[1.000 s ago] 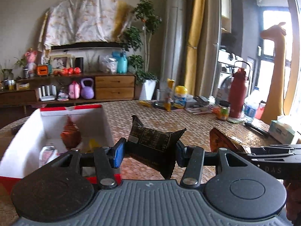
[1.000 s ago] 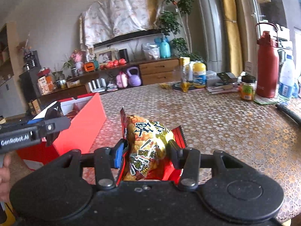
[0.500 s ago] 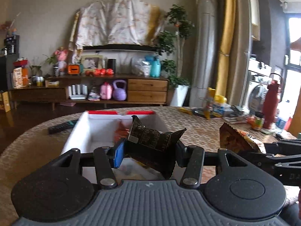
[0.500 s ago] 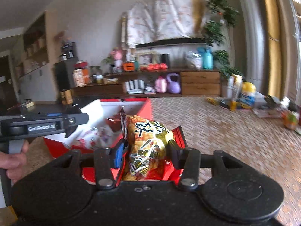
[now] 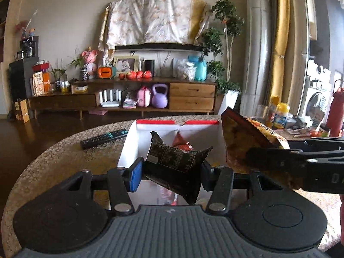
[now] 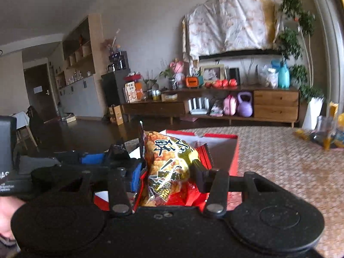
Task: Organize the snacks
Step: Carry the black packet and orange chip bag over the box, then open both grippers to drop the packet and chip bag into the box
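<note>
box [image 5: 137, 138] on table [image 5: 64, 161], remote [image 5: 104, 138] left

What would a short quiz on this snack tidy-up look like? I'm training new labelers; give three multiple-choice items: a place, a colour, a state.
1. Where is the remote control?
A in the box
B on the table left of the box
C on the floor

2. What colour is the box outside?
A red
B green
C blue

3. How is the left gripper?
A open, empty
B shut on a black packet
C out of view

Answers: 1 B, it lies on the tablecloth beside the box; 2 A, red rim and wall; 3 B, pads press the packet.
</note>
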A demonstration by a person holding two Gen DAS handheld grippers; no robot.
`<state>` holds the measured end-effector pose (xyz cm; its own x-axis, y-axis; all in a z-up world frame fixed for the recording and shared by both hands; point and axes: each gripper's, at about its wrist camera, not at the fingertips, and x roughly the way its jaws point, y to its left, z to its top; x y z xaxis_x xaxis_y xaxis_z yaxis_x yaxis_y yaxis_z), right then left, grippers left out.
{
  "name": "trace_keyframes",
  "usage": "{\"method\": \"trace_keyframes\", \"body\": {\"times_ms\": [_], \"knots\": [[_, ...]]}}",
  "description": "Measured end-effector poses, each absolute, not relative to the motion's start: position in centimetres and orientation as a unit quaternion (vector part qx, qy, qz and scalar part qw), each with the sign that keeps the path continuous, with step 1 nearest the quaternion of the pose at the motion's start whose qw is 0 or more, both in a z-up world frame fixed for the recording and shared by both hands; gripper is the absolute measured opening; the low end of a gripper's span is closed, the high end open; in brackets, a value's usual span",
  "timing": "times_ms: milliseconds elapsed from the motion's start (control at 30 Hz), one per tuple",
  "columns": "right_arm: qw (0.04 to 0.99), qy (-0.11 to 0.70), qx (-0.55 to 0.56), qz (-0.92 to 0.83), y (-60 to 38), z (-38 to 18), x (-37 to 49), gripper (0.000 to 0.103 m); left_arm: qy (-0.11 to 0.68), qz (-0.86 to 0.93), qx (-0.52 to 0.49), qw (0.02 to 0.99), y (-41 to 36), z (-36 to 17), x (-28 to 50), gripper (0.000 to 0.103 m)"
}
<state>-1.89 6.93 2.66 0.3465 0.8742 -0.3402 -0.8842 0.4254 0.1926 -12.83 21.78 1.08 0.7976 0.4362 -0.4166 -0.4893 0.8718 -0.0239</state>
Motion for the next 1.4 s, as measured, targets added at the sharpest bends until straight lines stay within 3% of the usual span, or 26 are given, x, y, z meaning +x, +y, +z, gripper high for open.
{"method": "trace_keyframes", "body": {"times_ms": [600,767,800,900,1033,1200,1400], "knots": [[0.818,0.225,-0.030,0.529,10.0,-0.5,-1.0,0.048,0.242,0.240,-0.070,0.937,23.5,-1.8,-11.2,0.054],[0.820,0.225,-0.036,0.525,10.2,-0.7,-1.2,0.056,0.248,0.247,-0.066,0.934,23.7,-1.9,-10.9,0.057],[0.824,0.222,-0.036,0.520,10.1,-0.6,-1.3,0.061,0.249,0.246,-0.068,0.934,23.7,-1.9,-10.9,0.060],[0.825,0.219,-0.036,0.521,10.1,-0.3,-1.2,0.063,0.250,0.256,-0.070,0.931,23.8,-1.7,-11.0,0.074],[0.831,0.210,-0.027,0.514,9.8,0.2,-1.1,0.077,0.239,0.265,-0.065,0.932,23.6,-1.1,-11.3,0.087],[0.838,0.197,-0.026,0.509,8.9,1.1,-1.5,0.085,0.231,0.266,-0.060,0.934,22.9,-0.1,-11.7,0.088],[0.842,0.199,-0.018,0.501,7.6,2.0,-2.2,0.087,0.229,0.278,-0.059,0.931,21.2,1.1,-12.4,0.092]]}}
